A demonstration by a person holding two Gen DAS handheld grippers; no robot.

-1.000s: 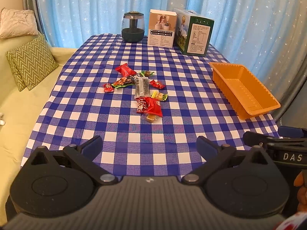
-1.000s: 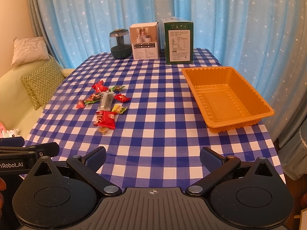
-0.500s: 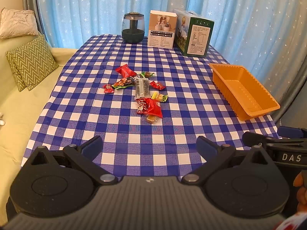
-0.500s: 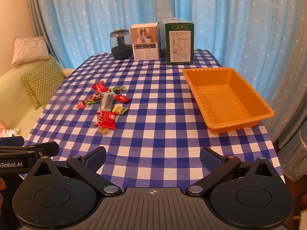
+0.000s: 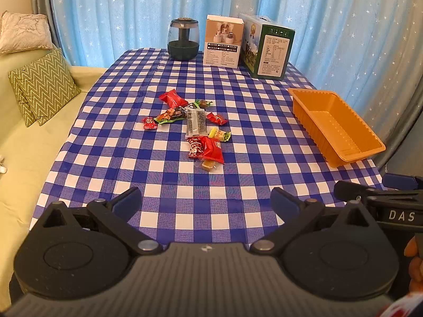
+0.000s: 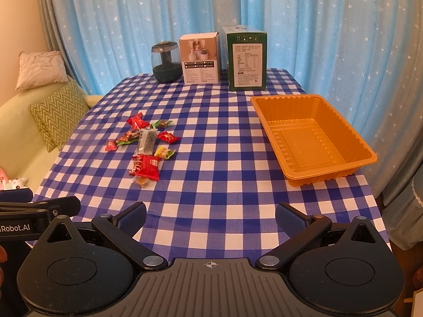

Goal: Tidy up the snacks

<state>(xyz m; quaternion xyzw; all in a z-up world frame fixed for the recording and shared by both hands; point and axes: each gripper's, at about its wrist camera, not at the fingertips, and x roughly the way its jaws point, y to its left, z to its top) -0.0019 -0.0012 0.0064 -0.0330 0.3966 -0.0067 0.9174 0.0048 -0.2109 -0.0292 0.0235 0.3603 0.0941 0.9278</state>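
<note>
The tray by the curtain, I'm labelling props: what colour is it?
Orange; the tray shows best in the right wrist view.

Left gripper (image 5: 206, 203): matte black, two round housings, ribbed grey centre plate.
Left fingers (image 5: 127, 202): black linkage bars, blue pads, silver pivot screws.
Right gripper (image 6: 211, 215): same black build, small crosshair mark on grey plate.
Right fingers (image 6: 289, 218): blue-padded, silver rivets at joints.
Markings: white "DAS" and "Robot.AI" lettering on black side bars.
</note>
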